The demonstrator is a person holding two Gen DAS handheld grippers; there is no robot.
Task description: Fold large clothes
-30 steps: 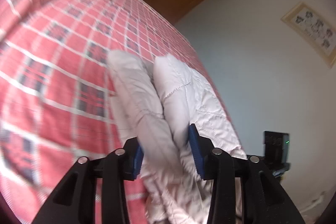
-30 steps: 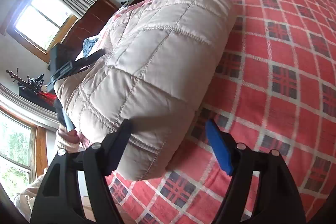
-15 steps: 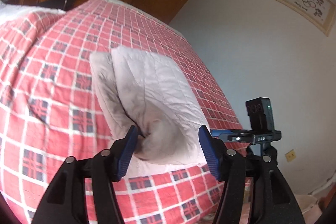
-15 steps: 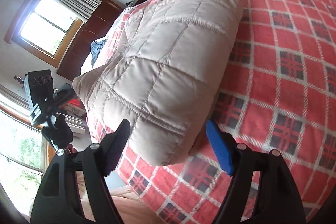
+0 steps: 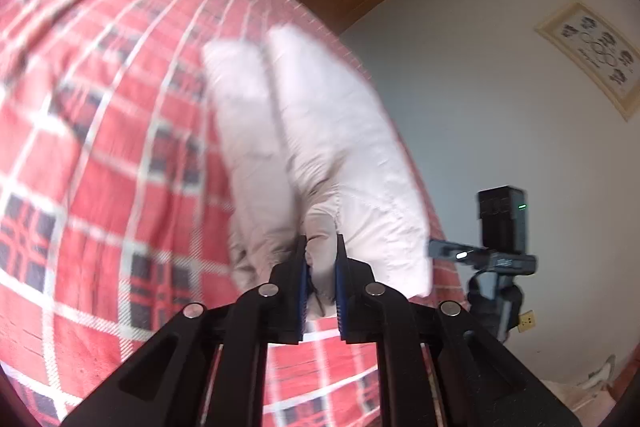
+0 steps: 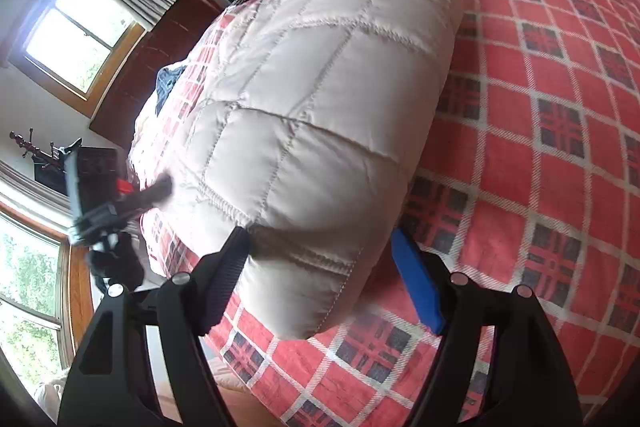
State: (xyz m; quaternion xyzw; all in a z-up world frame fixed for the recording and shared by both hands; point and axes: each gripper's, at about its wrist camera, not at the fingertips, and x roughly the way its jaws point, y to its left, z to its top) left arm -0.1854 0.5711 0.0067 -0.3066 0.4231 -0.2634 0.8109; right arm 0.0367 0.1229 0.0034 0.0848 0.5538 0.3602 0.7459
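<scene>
two grippers are working the folded quilted jacket [image 6: 320, 99] lying near the bed's [image 6: 560, 107] edge; left gripper [image 5: 320, 267] is pinching a layer tight, right gripper [image 6: 320, 259] is gaping around its corner. better clamping right before lifting evenly.

Folded quilted jacket [image 6: 320, 99] on bed cover [image 6: 540, 131], near its edge. Left gripper [image 5: 321, 267] at jacket's near end, fold pinched between pads. Right gripper [image 6: 320, 259] astride jacket's near corner, fingers apart. Headboard [image 6: 160, 55] behind jacket; window [image 6: 76, 35] left of headboard.
</scene>
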